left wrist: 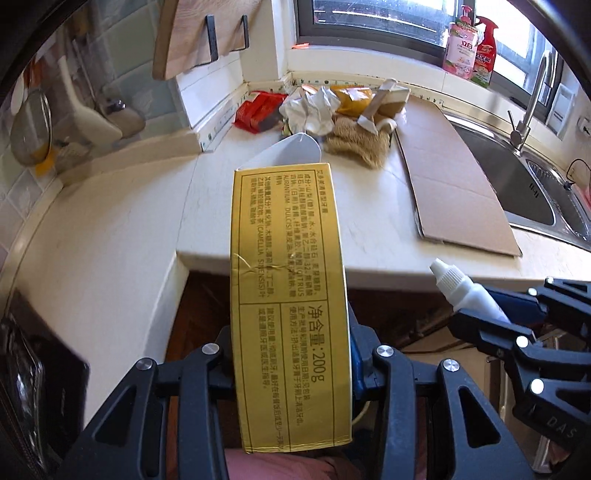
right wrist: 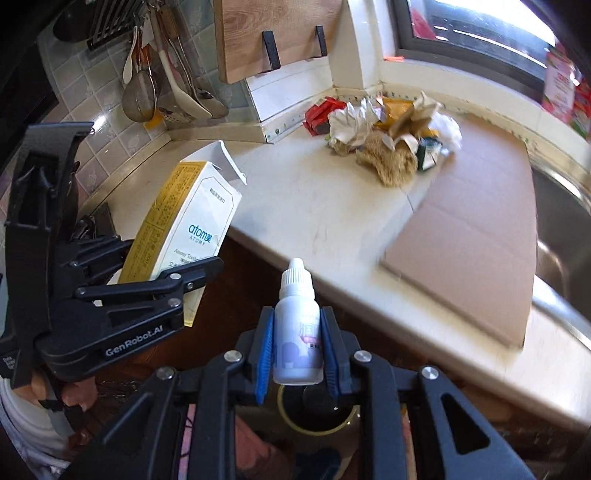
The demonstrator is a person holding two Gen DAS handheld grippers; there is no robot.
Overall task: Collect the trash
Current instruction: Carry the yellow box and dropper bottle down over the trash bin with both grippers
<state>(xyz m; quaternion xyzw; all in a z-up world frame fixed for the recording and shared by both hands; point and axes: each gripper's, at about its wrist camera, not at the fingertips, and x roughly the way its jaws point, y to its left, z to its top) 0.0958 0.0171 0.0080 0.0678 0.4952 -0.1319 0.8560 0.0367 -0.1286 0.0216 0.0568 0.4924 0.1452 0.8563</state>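
Note:
My left gripper (left wrist: 291, 354) is shut on a long gold and white toothpaste box (left wrist: 286, 295), held off the counter's front edge with its open flap pointing at the counter. The box and left gripper also show in the right wrist view, box (right wrist: 192, 225) and gripper (right wrist: 177, 284). My right gripper (right wrist: 298, 343) is shut on a small white dropper bottle (right wrist: 297, 325), held upright in front of the counter; it shows in the left wrist view (left wrist: 465, 288) too. A pile of trash (left wrist: 332, 110), with crumpled foil, red wrappers, brown paper and a fibrous wad, lies at the counter's back corner (right wrist: 384, 136).
A flat cardboard sheet (left wrist: 454, 181) lies on the white counter (left wrist: 295, 206) beside the steel sink (left wrist: 517, 177) with its tap. Soap bottles (left wrist: 469, 44) stand on the windowsill. A cutting board (right wrist: 273, 33) and utensils (right wrist: 166, 74) hang on the wall at left.

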